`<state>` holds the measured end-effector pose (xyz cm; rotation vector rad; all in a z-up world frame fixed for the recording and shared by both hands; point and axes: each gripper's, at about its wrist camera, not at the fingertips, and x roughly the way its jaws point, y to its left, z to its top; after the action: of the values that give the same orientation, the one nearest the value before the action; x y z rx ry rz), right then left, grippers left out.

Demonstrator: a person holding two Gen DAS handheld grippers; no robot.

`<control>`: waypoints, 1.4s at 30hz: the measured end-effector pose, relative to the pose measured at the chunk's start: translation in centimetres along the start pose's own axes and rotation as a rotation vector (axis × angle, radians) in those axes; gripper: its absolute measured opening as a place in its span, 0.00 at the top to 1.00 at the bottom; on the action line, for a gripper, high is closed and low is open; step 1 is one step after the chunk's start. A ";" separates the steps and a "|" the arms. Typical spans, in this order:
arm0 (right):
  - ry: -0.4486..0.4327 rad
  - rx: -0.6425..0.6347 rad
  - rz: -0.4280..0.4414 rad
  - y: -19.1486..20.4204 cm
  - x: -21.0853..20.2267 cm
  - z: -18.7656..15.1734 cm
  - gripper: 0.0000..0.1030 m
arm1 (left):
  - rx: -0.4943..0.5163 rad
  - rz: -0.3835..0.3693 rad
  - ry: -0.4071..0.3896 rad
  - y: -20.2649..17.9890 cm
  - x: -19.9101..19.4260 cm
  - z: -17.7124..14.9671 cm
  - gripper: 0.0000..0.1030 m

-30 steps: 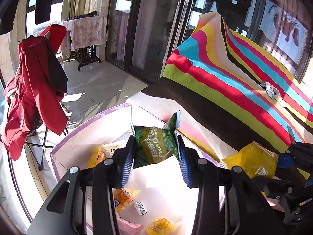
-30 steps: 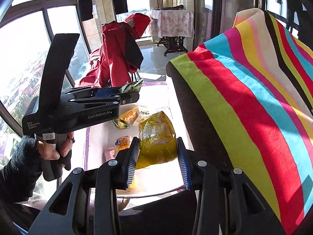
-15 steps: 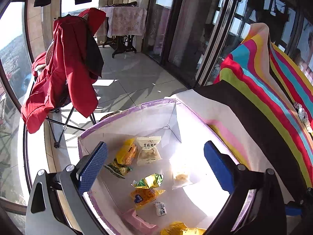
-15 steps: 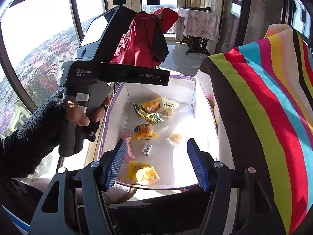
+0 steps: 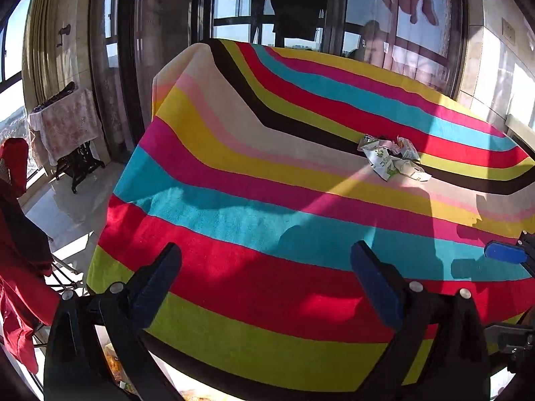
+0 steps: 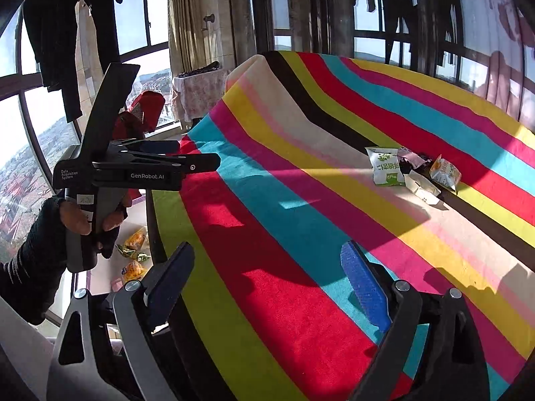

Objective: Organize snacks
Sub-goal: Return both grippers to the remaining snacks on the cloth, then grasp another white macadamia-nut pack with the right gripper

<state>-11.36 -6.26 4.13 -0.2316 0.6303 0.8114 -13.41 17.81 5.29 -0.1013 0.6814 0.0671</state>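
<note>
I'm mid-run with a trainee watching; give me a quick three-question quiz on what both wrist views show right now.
1. True or false: the right tongs are shut on a snack.
2. Multiple choice: the green-and-white snack packet lies on A) the floor, B) the striped cloth, C) the white bin.
3. Fill in: the orange snack packet lies to the ____ of the green-and-white one in the right wrist view.

Key: 1 false, both they and the left tongs are open and empty; 2 B; 3 right.
</note>
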 end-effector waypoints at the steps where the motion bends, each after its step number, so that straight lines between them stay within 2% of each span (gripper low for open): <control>1: 0.012 0.008 -0.035 -1.7 0.3 0.0 0.16 | -0.005 -0.050 0.017 -1.2 1.4 0.8 0.02; 4: 0.039 0.054 -0.110 -6.6 1.1 0.0 0.16 | -0.086 -0.199 0.084 -3.6 5.0 2.9 0.02; 5: 0.041 0.075 -0.124 -8.2 1.6 0.0 0.16 | -0.116 -0.224 0.093 -4.2 5.9 3.4 0.02; 7: 0.051 0.123 -0.131 -11.0 2.5 0.1 0.16 | -0.150 -0.232 0.112 -5.4 7.9 3.9 0.02; 10: 0.074 0.180 -0.136 -14.7 4.3 0.5 0.16 | -0.140 -0.194 0.121 -6.7 9.7 3.9 0.02; 13: 0.114 0.186 -0.088 -16.8 6.2 0.8 0.16 | -0.144 -0.179 0.164 -6.8 11.2 3.3 0.02; 18: 0.243 0.071 0.000 -17.1 10.2 1.6 0.16 | -0.232 -0.234 0.154 -5.0 11.3 3.2 0.02; 20: 0.273 -0.020 -0.032 -16.9 11.5 2.1 0.16 | -0.228 -0.231 0.151 -5.1 11.2 3.2 0.02; 23: 0.252 -0.100 -0.070 -17.5 12.9 3.4 0.16 | -0.217 -0.219 0.149 -5.4 11.1 3.1 0.02; 25: 0.266 -0.086 -0.039 -18.6 14.2 4.2 0.16 | -0.215 -0.216 0.150 -5.4 11.1 3.1 0.02; 28: 0.291 -0.061 0.057 -19.9 16.3 5.4 0.16 | -0.214 -0.215 0.150 -5.4 11.1 3.1 0.02; 32: 0.295 -0.114 0.119 -20.1 18.0 6.9 0.15 | -0.210 -0.210 0.152 -5.4 11.1 3.1 0.02; 35: 0.308 -0.123 0.134 -20.1 18.1 7.0 0.13 | -0.212 -0.211 0.151 -5.4 11.0 3.1 0.02; 36: 0.314 -0.125 0.134 -19.9 17.9 7.0 0.21 | -0.212 -0.211 0.150 -5.4 11.0 3.1 0.02; 37: 0.314 -0.136 0.142 -19.5 17.2 7.0 0.40 | -0.212 -0.211 0.151 -5.4 11.0 3.1 0.02; 38: 0.309 -0.140 0.135 -19.2 16.4 6.8 0.42 | -0.212 -0.212 0.150 -5.4 11.0 3.1 0.02; 40: 0.272 -0.150 0.096 -18.0 14.4 6.1 0.59 | -0.214 -0.213 0.149 -5.4 11.1 3.1 0.02; 42: 0.243 -0.148 0.027 -16.7 12.3 4.7 0.64 | -0.214 -0.213 0.149 -5.3 11.0 3.1 0.02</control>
<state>9.31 -8.13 -0.26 -0.4623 0.8033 0.8637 -2.47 13.19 1.12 -0.3868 0.8074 -0.0729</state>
